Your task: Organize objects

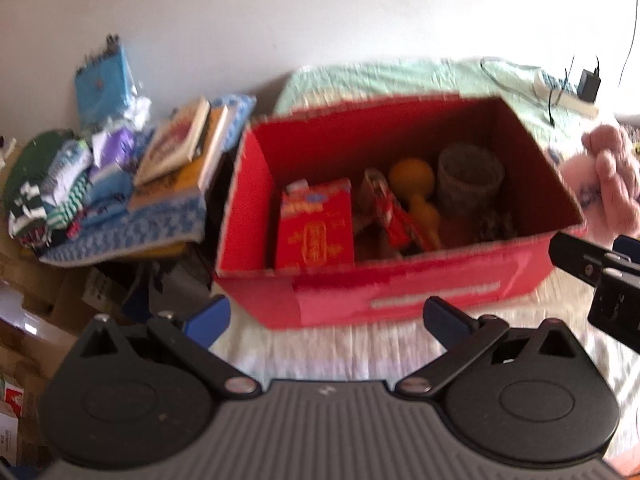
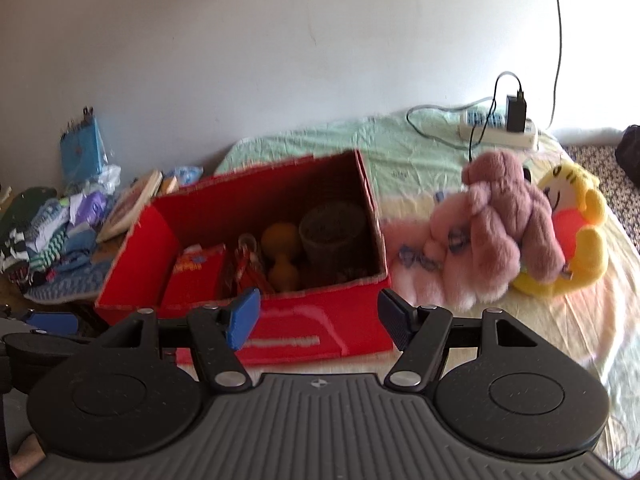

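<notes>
Both claws sat open and empty — left claw (image 1: pixel 326 320), right claw (image 2: pixel 319 322) — just short of the red box (image 2: pixel 320 336) on the bed (image 2: pixel 560 320). Box already held several items; pink plush (image 2: pixel 504 216) and yellow plush (image 2: pixel 580 232) lay beside it — seemingly unpacked.

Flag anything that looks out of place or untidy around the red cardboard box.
Two soft toys, a pink plush bear and a yellow plush doll, lie heaped on the bed right of the open red cardboard box, not in it. Left of it, a clothes pile sprawls unfolded.
</notes>
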Tool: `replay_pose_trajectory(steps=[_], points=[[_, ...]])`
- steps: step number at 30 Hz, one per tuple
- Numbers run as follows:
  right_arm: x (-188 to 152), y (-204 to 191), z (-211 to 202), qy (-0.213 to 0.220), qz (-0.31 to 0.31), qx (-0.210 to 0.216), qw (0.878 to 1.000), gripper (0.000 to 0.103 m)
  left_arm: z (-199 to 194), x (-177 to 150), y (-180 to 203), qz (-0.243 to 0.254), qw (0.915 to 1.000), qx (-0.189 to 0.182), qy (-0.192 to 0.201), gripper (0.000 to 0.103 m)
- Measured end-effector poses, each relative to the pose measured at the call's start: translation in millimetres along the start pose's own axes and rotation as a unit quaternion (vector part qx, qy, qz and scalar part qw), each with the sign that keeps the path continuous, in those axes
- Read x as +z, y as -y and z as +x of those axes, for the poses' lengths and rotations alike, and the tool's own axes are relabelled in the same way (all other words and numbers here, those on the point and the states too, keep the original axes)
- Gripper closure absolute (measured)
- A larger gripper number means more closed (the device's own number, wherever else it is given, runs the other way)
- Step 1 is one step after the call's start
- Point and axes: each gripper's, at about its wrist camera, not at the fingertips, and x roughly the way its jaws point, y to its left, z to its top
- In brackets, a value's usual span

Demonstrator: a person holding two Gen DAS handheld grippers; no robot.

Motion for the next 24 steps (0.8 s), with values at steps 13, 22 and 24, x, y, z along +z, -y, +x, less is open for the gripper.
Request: replay_pose_trajectory(steps=[13, 22, 24], points=[[21, -14, 9, 0.042, -0.031, 0.002, 0.999, 0.035, 4, 26, -9, -0.015, 0.9985, 0.015, 0.051, 0.001], [30, -18, 25, 0.044, -0.032, 0.002, 0.999, 0.035, 17, 41, -19, -0.017, 0.9978, 0.020, 0.061, 0.001], [31, -18, 28, 0.044, -0.031, 0.002, 0.999, 0.035, 21, 43, -20, -0.016, 0.9977, 0.019, 0.063, 0.001]])
